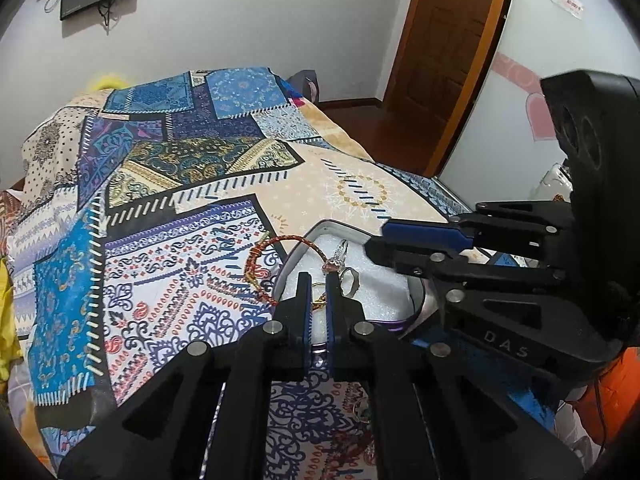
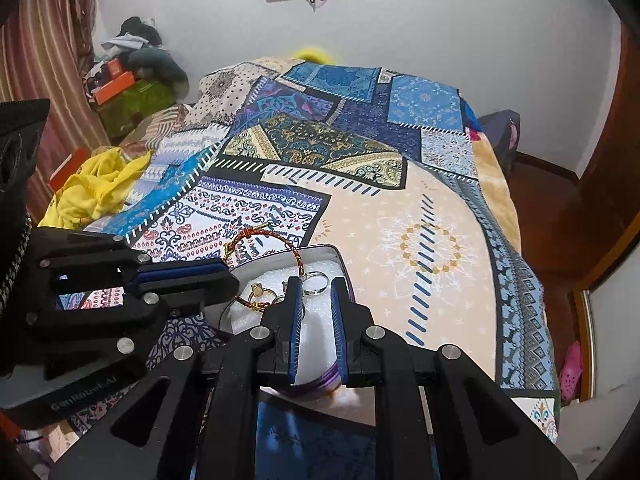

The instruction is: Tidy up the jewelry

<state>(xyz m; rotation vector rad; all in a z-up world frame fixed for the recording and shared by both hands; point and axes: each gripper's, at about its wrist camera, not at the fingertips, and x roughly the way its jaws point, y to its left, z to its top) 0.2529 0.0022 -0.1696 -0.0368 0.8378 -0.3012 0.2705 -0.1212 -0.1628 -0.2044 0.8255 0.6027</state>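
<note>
An open metal tin (image 1: 340,222) (image 2: 320,246) lined with white foam lies on the patterned bedspread. A red braided bracelet (image 1: 280,240) (image 2: 272,234) hangs over its far-left rim, partly on the bedspread. Inside lie a silver ring (image 1: 350,280) (image 2: 316,291) and a gold ring (image 1: 319,285) (image 2: 258,290). My left gripper (image 1: 318,278) (image 2: 234,280) hovers over the tin's left side, its jaws almost together. The gold ring shows through the slit, and nothing is clearly clamped. My right gripper (image 2: 318,282) (image 1: 374,242) hangs over the tin's middle, jaws close together, holding nothing.
The bedspread (image 2: 420,240) stretches beyond and to the right of the tin. A yellow cloth (image 2: 96,188) lies at the bed's left edge, with boxes and clothes (image 2: 128,80) piled behind it. A wooden door (image 1: 440,60) stands at the right. More small jewelry (image 1: 362,412) lies under my left gripper.
</note>
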